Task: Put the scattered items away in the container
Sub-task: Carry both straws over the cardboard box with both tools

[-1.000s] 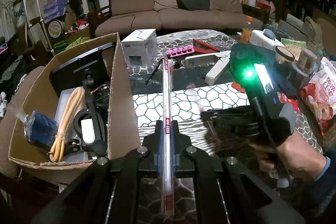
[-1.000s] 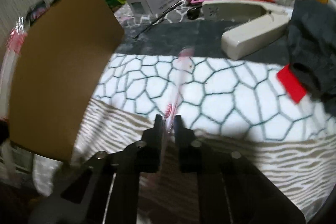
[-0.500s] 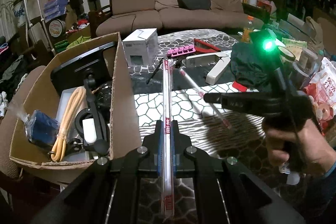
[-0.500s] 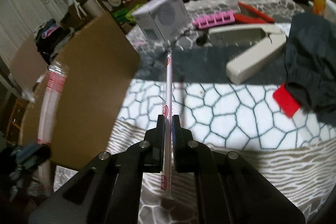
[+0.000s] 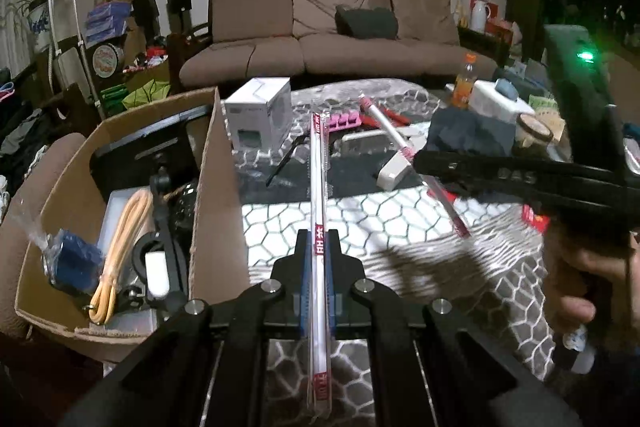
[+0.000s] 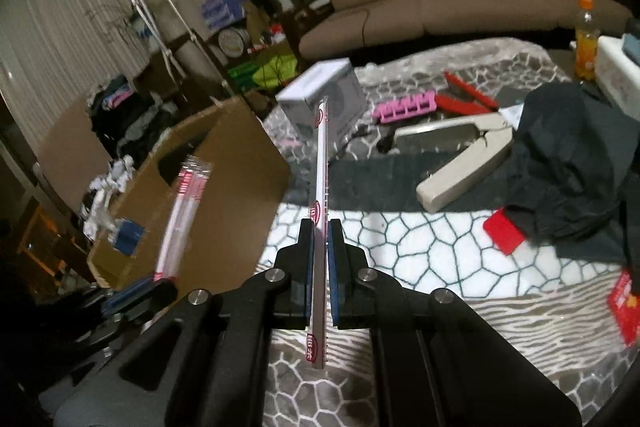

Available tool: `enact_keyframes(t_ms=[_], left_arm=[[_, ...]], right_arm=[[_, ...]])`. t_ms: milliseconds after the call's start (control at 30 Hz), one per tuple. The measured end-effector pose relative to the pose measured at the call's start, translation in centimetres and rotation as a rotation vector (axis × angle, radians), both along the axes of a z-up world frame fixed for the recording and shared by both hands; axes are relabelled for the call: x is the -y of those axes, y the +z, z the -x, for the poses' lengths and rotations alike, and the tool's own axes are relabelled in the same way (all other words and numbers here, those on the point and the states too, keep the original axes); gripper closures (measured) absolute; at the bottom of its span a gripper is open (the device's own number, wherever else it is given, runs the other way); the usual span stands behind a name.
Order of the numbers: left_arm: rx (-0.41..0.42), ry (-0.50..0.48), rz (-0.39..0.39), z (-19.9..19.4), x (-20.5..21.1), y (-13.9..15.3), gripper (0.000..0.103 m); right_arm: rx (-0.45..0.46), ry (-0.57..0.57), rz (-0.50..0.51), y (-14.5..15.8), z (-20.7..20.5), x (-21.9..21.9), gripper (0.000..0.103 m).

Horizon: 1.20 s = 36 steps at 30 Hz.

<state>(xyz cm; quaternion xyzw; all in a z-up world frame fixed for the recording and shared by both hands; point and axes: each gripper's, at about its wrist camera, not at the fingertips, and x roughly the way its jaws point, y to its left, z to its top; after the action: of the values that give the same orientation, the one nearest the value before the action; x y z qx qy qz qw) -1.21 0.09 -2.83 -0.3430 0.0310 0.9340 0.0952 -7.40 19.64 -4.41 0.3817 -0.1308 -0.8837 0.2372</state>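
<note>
Two long wrapped sticks are in hand, one per gripper, each in a clear sleeve with red print. The left gripper (image 5: pixel 319 247) is clamped on the first wrapped stick (image 5: pixel 319 187), which runs straight out between the fingers, above the patterned tablecloth (image 5: pixel 400 211) and just right of the cardboard box (image 5: pixel 218 187). The right gripper (image 6: pixel 319 235) is clamped on the second wrapped stick (image 6: pixel 321 163), held edge-on and pointing toward the white carton (image 6: pixel 320 87); in the left view this second stick slants across the right gripper's black body, its far end raised. One cardboard box stands at the table's left edge, open at the top. Counted inside: one coil of tan cord (image 5: pixel 120 239), one blue item in clear wrap (image 5: pixel 72 259), one black clamp-like tool holding a white cylinder (image 5: pixel 156 267), one black flat device (image 5: pixel 140 151) at the far end. On the tablecloth: one white carton, one pink toothed strip (image 6: pixel 404 107), one red strip (image 6: pixel 468 95), one beige stapler-like tool (image 6: pixel 464 155), one dark cloth (image 6: pixel 576 163), one red card (image 6: pixel 504 231), one orange drink bottle (image 6: pixel 586 39).
</note>
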Motion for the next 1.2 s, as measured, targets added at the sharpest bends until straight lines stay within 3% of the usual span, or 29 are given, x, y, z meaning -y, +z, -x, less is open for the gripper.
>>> enact_keyframes(t_ms=[133,367,500,600,767,933,1200], left_arm=[[-0.057,0.008,-0.049,0.5,-0.2,1.5,0.096],[-0.233,0.027,-0.116,-0.5,0.1,5.0,0.096],[-0.3,0.003,-0.174,-1.7,0.8,5.9,0.096],[-0.326,0.014,-0.155,-2.1,0.6,6.5,0.096],[-0.317,0.043,-0.142,-1.8,1.5,6.5,0.096],[-0.269,0.045,-0.223,-1.2,3.9,6.4,0.096],[-0.216,0.167,-0.23,-0.7,11.5,6.8,0.096]], right_arm=[[-0.074,-0.041,-0.004,2.3,-1.3,-2.1,0.096],[-0.234,-0.152,-0.021,6.5,-5.4,-5.4,0.096],[-0.26,-0.215,-0.048,7.7,-6.7,-6.6,0.096],[-0.26,-0.224,-0.031,8.3,-7.3,-6.6,0.096],[-0.297,-0.193,-0.046,9.7,-8.5,-4.9,0.096],[-0.294,-0.175,-0.024,9.8,-8.7,-3.7,0.096],[-0.259,-0.115,0.014,9.6,-8.4,-1.3,0.096]])
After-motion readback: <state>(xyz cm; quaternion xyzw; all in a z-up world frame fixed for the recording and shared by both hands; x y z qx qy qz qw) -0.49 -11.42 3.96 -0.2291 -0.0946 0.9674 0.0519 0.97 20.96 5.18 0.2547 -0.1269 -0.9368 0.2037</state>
